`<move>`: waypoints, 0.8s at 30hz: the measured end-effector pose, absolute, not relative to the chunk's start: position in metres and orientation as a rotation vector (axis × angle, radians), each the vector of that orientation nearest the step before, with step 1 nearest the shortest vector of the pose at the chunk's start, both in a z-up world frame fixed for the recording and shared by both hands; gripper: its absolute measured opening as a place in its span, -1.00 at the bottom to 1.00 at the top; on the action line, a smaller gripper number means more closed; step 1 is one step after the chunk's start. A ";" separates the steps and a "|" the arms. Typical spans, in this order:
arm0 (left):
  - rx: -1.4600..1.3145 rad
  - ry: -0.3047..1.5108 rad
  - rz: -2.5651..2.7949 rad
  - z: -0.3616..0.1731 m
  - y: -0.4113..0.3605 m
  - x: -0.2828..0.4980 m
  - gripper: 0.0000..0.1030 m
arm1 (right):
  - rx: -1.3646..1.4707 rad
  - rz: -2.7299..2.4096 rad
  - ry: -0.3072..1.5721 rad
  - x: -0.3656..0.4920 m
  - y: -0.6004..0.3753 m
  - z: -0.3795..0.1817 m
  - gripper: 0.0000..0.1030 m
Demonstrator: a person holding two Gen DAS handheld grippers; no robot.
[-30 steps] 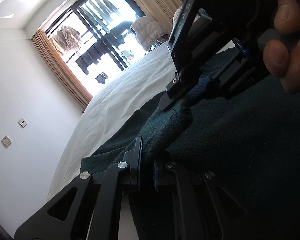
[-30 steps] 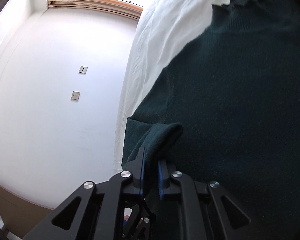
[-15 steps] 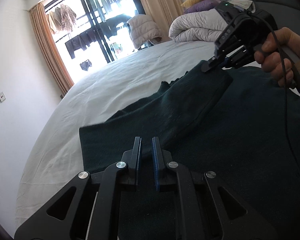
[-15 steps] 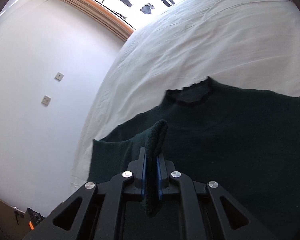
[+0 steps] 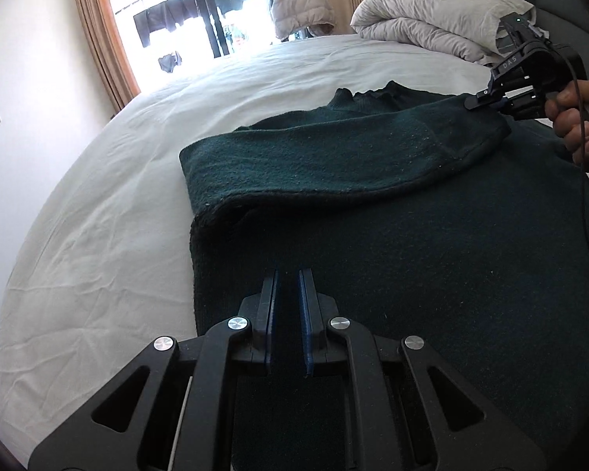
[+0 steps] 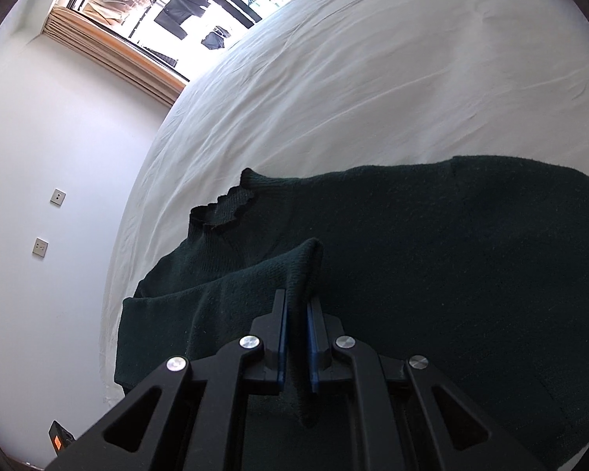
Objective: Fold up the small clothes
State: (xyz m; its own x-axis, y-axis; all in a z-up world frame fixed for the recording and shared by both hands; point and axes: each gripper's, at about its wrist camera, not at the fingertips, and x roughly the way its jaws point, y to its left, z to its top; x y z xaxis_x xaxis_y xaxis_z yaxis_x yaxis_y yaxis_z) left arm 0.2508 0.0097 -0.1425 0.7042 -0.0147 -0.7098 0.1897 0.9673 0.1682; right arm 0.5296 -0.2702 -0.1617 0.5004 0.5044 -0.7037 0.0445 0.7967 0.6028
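Left wrist view: left gripper [image 5: 287, 316] now released, empty, drawn back above sweater [image 5: 432, 274]. Right gripper [image 5: 491, 102] ahead, clamped on sleeve [image 6: 255, 278], apparently carrying it across; fold underway.

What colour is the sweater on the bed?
The sweater is dark green, plain with no pattern. The left wrist view shows it best.

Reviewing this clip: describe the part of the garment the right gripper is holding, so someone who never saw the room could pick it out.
On the white bed lies a dark green sweater, its frilled collar toward the window. A sleeve is folded across the body, and the right gripper pinches its cuff end. It alone is lifted off the flat knit.
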 end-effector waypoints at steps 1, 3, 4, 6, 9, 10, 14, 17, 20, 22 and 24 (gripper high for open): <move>0.228 0.788 -0.118 -0.143 0.011 0.252 -0.81 | 0.604 0.291 1.015 0.530 -0.270 -0.160 -0.82; 0.231 0.808 -0.118 -0.147 0.011 0.255 -0.81 | 0.600 0.279 1.007 0.532 -0.272 -0.157 -0.82; 0.238 0.810 -0.115 -0.148 0.010 0.255 -0.81 | 0.605 0.272 1.004 0.534 -0.275 -0.157 -0.82; 0.251 0.803 -0.107 -0.149 0.010 0.251 -0.81 | 0.614 0.256 1.006 0.535 -0.279 -0.158 -0.81; 0.244 0.789 -0.099 -0.146 0.012 0.247 -0.81 | 0.604 0.249 1.064 0.533 -0.276 -0.171 -0.78; 0.236 0.775 -0.092 -0.142 0.014 0.244 -0.81 | 0.585 0.248 1.084 0.531 -0.274 -0.175 -0.72; 0.227 0.683 -0.079 -0.121 0.019 0.238 -0.81 | 0.632 0.290 1.075 0.519 -0.276 -0.176 -0.25; 0.242 0.667 -0.069 -0.110 0.017 0.255 -0.81 | 0.613 0.316 1.059 0.508 -0.269 -0.169 0.20; 0.281 0.640 -0.029 -0.103 0.013 0.283 -0.81 | 0.484 0.297 1.086 0.507 -0.251 -0.168 0.06; 0.280 0.693 -0.018 -0.109 0.013 0.307 -0.81 | 0.491 0.262 1.112 0.508 -0.256 -0.170 -0.56; 0.279 0.756 -0.017 -0.122 0.015 0.324 -0.81 | 0.565 0.254 1.120 0.508 -0.269 -0.170 -0.75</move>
State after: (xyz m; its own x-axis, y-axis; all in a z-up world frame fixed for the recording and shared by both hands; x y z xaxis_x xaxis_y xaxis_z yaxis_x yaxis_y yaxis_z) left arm 0.3240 0.0150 -0.1218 0.7290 0.0849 -0.6793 0.1147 0.9631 0.2435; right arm 0.5075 -0.2694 -0.1703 0.4259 0.4658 -0.7756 0.0853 0.8328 0.5470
